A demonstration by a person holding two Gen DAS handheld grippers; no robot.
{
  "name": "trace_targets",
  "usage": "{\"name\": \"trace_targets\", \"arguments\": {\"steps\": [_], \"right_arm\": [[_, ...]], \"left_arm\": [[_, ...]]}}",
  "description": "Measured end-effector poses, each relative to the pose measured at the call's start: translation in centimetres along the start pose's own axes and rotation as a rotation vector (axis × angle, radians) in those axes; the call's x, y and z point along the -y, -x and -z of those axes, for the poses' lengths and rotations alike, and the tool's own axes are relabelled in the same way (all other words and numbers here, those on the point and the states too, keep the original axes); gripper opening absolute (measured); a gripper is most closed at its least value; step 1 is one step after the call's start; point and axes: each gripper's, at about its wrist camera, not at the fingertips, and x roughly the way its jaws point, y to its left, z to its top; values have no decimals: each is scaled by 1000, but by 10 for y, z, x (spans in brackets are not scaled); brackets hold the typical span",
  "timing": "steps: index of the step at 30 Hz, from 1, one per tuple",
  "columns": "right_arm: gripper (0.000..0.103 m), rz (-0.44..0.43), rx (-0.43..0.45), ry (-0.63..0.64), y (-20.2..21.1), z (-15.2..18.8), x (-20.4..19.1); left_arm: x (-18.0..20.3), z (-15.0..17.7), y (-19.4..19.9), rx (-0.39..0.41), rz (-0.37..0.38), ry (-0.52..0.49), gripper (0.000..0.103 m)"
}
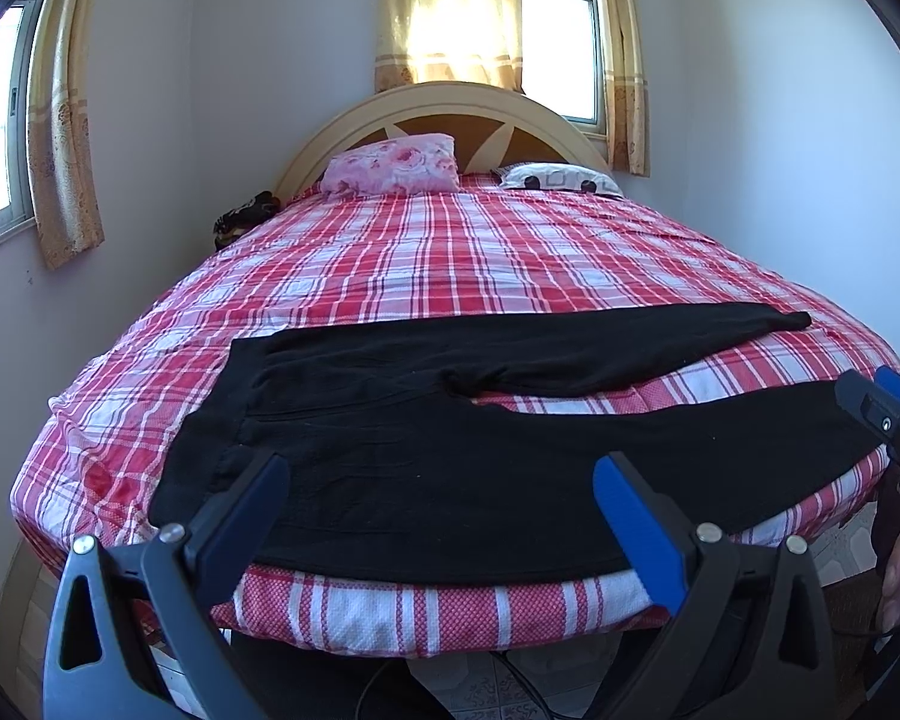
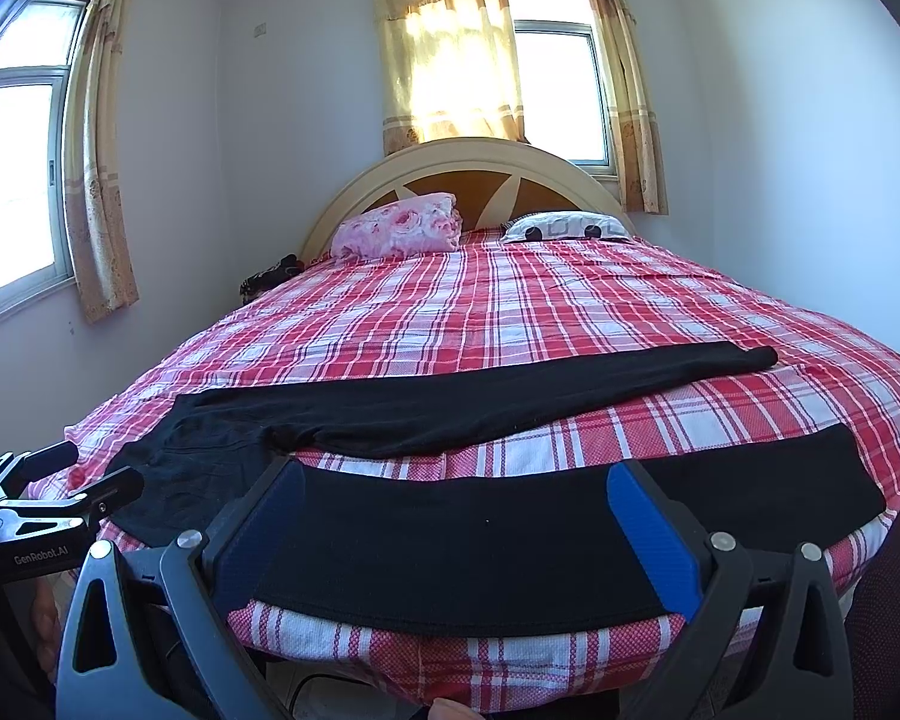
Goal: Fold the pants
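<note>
Black knit pants (image 1: 426, 450) lie flat, legs splayed, on the checked woven bedspread (image 1: 450, 252); left gripper (image 1: 441, 480) and right gripper (image 2: 456, 492) gape wide, empty.

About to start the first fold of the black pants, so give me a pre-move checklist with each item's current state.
1. Black pants lie spread flat on the bed, legs apart: ok.
2. Left gripper jaws open, nothing held: ok.
3. Right gripper jaws open, nothing held: ok.
4. Near leg sits at the bed's front edge, within reach of both grippers: ok.
5. Far leg lies flat with nothing on it: ok.
6. Fold area free of other things; pink pillow and patterned pillow sit far off at the headboard: ok.
</note>
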Motion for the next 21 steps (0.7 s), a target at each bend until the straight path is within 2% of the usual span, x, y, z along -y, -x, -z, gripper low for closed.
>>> {"name": "trace_targets", "arguments": {"steps": [21], "right_arm": [[102, -1, -14, 0, -2, 1, 1]], "left_arm": [[-2, 0, 0, 1, 0, 3, 103]]}}
